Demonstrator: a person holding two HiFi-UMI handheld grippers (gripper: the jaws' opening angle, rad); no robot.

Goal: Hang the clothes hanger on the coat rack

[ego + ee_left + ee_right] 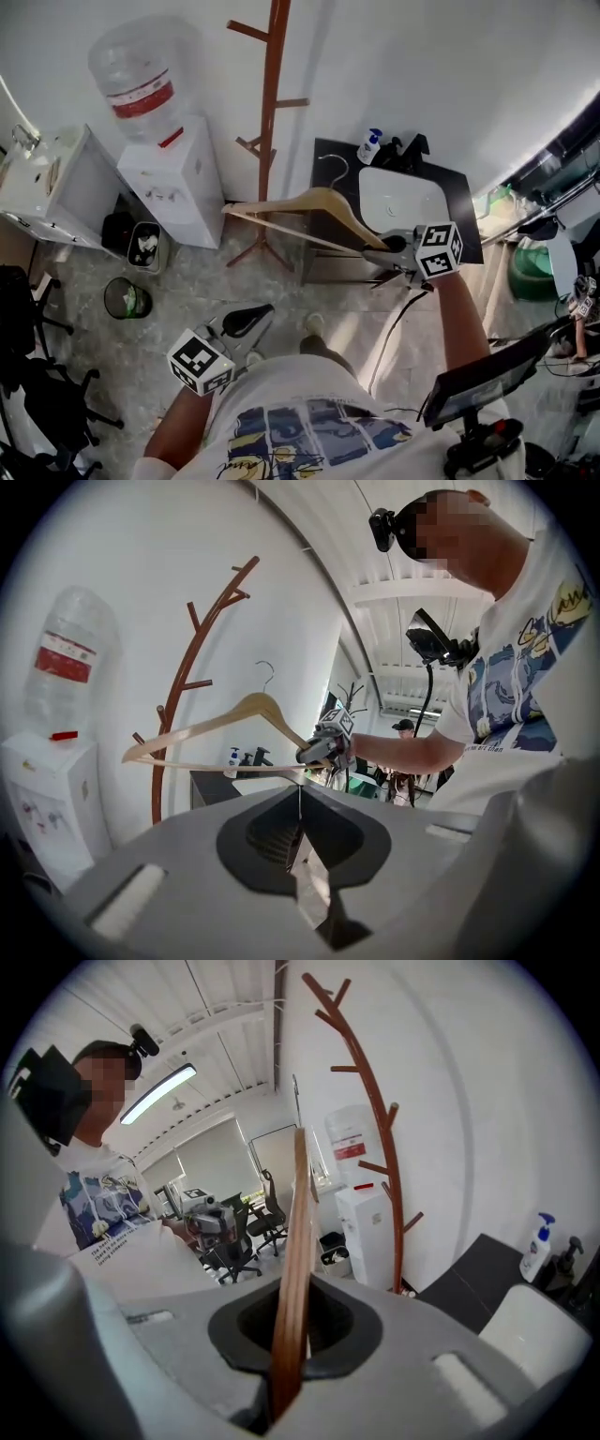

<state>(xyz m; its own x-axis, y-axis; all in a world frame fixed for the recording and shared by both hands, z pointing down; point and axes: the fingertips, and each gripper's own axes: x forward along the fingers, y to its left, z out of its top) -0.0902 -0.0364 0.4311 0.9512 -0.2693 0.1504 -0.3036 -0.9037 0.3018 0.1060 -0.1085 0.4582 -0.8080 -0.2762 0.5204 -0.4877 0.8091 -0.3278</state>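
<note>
Near the coat rack (271, 103), the right gripper (382, 251) clamps the hanger (314, 200) in its jaws. Jaws of the left gripper (255, 317) are closed, empty (bottle (141, 75) label unreadable).

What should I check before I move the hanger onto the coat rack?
1. Right gripper clamped on the hanger: ok.
2. Hanger's hook free: ok.
3. Coat rack branches bare: ok.
4. Hook over a branch: not ok, it sits beside the rack.
5. Left gripper shut, empty, clear of the hanger: ok.
</note>
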